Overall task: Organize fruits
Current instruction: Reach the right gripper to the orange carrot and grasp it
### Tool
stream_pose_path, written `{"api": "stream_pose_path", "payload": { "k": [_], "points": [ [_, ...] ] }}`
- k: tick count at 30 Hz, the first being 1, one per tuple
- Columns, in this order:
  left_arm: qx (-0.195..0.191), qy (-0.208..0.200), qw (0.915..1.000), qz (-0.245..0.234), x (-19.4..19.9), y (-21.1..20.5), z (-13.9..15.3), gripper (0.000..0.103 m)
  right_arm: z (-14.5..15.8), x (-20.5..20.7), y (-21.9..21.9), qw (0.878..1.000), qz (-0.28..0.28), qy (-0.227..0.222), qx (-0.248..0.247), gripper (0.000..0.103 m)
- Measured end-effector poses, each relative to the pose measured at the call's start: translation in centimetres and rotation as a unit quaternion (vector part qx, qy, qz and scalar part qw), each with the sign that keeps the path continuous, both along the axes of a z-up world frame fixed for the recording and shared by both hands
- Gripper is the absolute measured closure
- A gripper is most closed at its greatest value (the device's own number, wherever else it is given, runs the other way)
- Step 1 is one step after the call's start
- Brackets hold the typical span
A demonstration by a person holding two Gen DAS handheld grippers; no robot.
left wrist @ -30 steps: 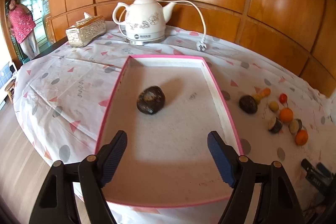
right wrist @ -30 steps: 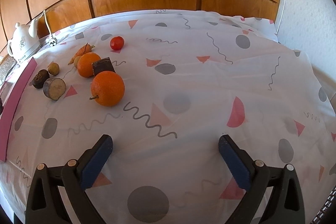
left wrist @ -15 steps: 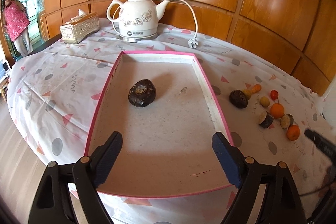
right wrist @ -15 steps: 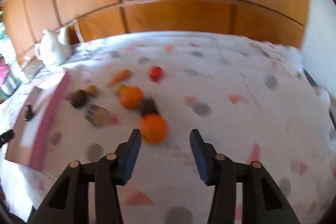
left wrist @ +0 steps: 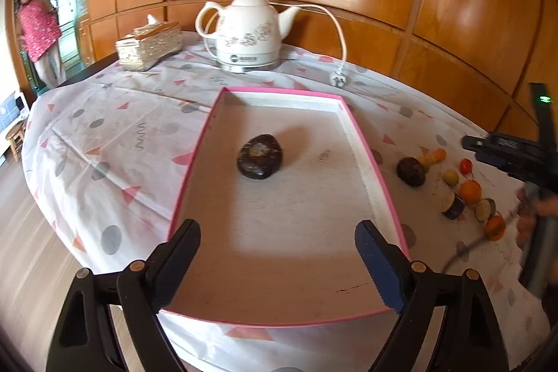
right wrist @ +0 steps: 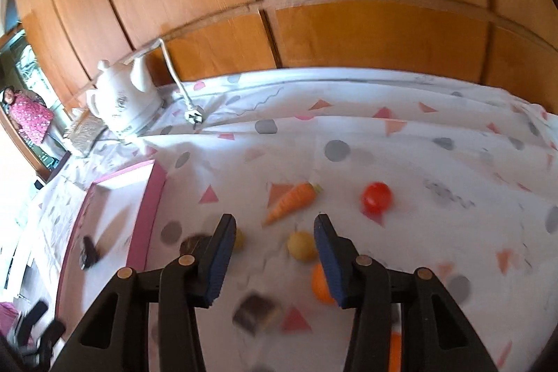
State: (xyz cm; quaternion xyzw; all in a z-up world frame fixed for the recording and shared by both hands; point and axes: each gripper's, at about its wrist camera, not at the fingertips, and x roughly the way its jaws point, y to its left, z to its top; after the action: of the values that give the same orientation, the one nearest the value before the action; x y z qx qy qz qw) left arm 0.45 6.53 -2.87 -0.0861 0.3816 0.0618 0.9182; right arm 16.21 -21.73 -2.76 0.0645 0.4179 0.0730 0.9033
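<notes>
Right gripper (right wrist: 272, 253) has swung toward the fruit cluster, jaws narrowed and empty; a yellow fruit (right wrist: 301, 245) lies just ahead between its fingers, carrot (right wrist: 291, 202) beyond, long axis slanted. Left gripper (left wrist: 277, 258) is opening wide, empty, over the pink tray (left wrist: 369, 149), one dark fruit (left wrist: 259, 156) ahead. Right is nearer; open cloth surrounds the cluster.

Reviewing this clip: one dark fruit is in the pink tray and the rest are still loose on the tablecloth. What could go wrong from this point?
1. The right gripper hangs empty over tightly packed pieces; closing near the yellow fruit could knock the carrot or the orange.
2. The red tomato is round and could roll across the tablecloth if bumped.
3. The right wrist view is blurred, so aim may be off.
</notes>
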Motion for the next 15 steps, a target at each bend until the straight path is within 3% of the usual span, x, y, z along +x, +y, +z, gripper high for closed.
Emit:
{"api": "stream_pose_path", "payload": {
  "k": [8, 9, 12, 13, 15],
  "points": [
    [-0.006, 0.003, 0.9998, 0.018, 0.1, 1.4, -0.3, 0.010, -3.9, 6.4, 0.7, 0.995, -0.038, 0.087, -0.030, 0.057],
    [-0.007, 0.003, 0.9998, 0.019, 0.1, 1.5, -0.3, 0.010, -4.4, 6.7, 0.7, 0.994, -0.039, 0.097, -0.031, 0.068],
    [-0.008, 0.008, 0.9998, 0.019, 0.2, 1.5, -0.6, 0.010, -4.9, 6.7, 0.8, 0.995, -0.035, 0.092, -0.029, 0.075],
    [-0.009, 0.010, 0.9997, 0.019, 0.3, 1.5, -0.7, 0.010, -4.8, 6.5, 0.9, 0.995, -0.027, 0.087, -0.029, 0.087],
    [-0.011, 0.010, 0.9997, 0.018, 0.4, 1.5, -0.7, 0.010, -4.3, 6.1, 1.0, 0.996, -0.022, 0.078, -0.022, 0.086]
  ]
}}
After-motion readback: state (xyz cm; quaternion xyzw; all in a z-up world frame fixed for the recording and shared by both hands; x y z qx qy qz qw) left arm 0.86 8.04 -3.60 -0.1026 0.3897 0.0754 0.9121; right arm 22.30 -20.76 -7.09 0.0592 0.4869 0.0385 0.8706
